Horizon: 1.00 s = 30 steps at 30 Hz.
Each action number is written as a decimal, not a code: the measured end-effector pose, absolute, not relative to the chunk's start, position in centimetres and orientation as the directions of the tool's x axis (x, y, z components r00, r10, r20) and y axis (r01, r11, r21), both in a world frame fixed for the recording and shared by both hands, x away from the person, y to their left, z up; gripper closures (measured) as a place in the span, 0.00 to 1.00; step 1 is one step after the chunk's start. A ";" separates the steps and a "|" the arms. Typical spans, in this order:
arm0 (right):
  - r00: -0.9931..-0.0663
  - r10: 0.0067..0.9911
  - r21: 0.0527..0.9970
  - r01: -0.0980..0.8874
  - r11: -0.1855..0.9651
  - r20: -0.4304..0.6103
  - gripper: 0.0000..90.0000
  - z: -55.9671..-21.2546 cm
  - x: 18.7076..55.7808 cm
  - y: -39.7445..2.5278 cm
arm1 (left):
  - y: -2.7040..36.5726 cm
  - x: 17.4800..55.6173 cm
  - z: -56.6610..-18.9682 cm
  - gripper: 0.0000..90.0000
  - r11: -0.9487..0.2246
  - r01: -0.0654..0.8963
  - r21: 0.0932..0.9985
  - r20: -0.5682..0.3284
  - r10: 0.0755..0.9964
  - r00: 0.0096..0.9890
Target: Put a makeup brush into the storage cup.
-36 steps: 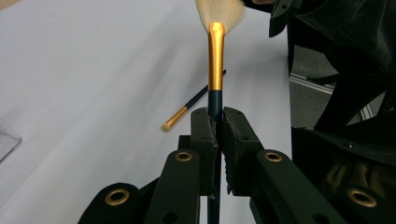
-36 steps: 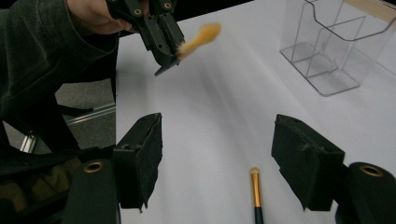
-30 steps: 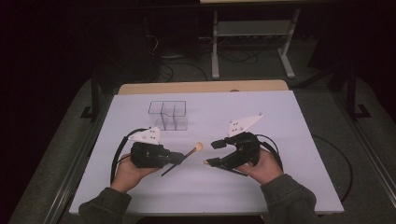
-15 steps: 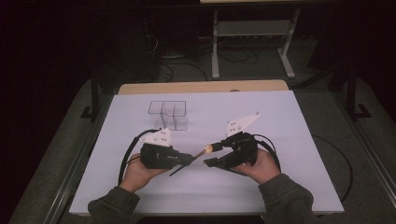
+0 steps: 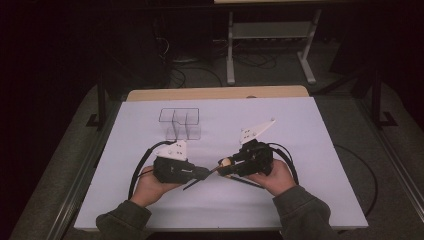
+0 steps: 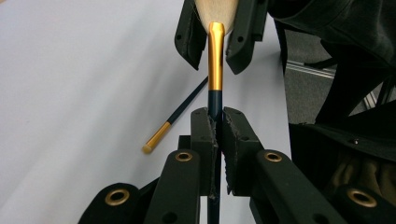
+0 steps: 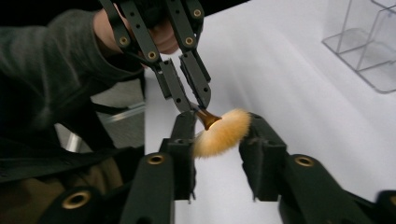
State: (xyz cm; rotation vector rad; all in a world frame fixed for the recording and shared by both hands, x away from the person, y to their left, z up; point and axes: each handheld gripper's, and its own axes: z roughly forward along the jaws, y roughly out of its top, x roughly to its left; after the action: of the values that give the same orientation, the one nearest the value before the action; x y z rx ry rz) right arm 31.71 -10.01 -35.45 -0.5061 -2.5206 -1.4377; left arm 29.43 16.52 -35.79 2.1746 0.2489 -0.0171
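Note:
A makeup brush with a dark blue handle, gold ferrule and tan bristles is held level just above the white table. My left gripper is shut on the handle just behind the ferrule. Facing it from the right, my right gripper has its jaws closed in on the fluffy bristles, touching them on both sides. In the high view the two meet at the table's front middle, left gripper tip to tip with the right gripper.
A second thin brush with a dark handle and gold end lies flat on the table near the right hand. A clear plastic organizer with several compartments stands behind the left hand. A person's dark sleeves come in from the front edge.
The left gripper has carried the brush to the right, and the right gripper has come left to meet it. The bristles, free a second ago, now sit between the right jaws.

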 end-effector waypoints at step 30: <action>-0.917 0.161 0.768 0.394 0.506 0.364 0.93 -35.4 31.6 -8.7 | 15.5 29.3 -36.0 0.79 -0.635 0.185 0.750 -0.109 0.158 0.981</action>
State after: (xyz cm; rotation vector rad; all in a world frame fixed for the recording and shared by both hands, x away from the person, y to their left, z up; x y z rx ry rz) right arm 31.63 -8.65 -35.39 -0.4710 -2.5042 -1.3713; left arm 29.30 15.48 -36.04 2.2698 0.2382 -0.0413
